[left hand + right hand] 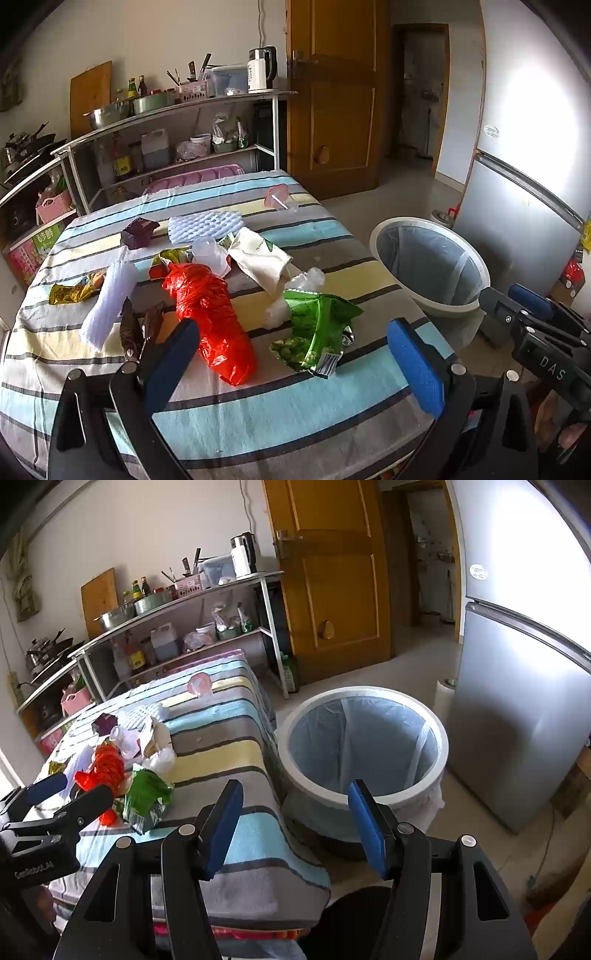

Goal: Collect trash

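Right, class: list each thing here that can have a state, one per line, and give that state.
left hand-held gripper: open, holding nothing
right hand-held gripper: open, holding nothing
trash bin: uncovered, lined with a bag
green snack bag: torn open, lying on the cloth
red plastic bag: crumpled
wooden door: swung open

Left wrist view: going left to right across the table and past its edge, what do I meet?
Gold wrapper → white foam sleeve → red plastic bag → green snack bag → lined trash bin beside the table → the right tool at the frame's edge.
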Action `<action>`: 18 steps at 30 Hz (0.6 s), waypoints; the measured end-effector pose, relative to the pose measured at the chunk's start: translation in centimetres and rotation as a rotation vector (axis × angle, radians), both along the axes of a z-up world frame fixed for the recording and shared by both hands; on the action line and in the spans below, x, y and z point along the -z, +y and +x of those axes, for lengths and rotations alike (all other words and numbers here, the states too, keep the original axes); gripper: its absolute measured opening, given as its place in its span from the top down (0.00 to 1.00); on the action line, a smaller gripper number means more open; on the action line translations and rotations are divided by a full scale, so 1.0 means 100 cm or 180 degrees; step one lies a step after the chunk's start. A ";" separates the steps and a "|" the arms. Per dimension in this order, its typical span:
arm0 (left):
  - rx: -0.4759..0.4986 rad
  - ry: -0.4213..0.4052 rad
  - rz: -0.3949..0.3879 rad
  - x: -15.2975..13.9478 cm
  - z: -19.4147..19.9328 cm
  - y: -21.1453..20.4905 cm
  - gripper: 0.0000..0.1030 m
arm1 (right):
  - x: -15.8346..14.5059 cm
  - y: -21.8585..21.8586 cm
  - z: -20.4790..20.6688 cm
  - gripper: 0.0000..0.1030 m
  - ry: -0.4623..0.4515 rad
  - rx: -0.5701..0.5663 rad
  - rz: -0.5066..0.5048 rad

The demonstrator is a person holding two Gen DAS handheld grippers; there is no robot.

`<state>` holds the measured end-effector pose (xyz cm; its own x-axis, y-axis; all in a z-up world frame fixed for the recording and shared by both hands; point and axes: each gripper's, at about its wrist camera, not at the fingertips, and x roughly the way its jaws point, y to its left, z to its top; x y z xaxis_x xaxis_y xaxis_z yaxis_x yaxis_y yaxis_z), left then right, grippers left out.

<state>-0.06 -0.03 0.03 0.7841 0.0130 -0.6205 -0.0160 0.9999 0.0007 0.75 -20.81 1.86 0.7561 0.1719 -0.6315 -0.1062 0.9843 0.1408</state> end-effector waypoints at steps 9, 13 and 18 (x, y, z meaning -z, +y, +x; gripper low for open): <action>-0.0107 -0.0006 -0.0036 -0.007 -0.009 0.006 0.00 | -0.004 0.005 -0.002 0.42 -0.0042 -0.0039 -0.0008; -0.0125 0.0016 -0.0055 -0.004 -0.008 0.010 0.00 | -0.003 0.009 -0.004 0.42 -0.0064 -0.0033 -0.0025; -0.0146 0.0012 -0.0050 -0.004 -0.010 0.011 0.00 | -0.005 0.011 -0.005 0.42 -0.0068 -0.0066 -0.0035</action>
<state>-1.06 1.11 0.38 0.7806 0.0392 -0.6238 -0.0619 0.9980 -0.0147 0.28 -19.76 2.37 0.7657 0.1810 -0.6172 -0.1296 0.9833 0.1275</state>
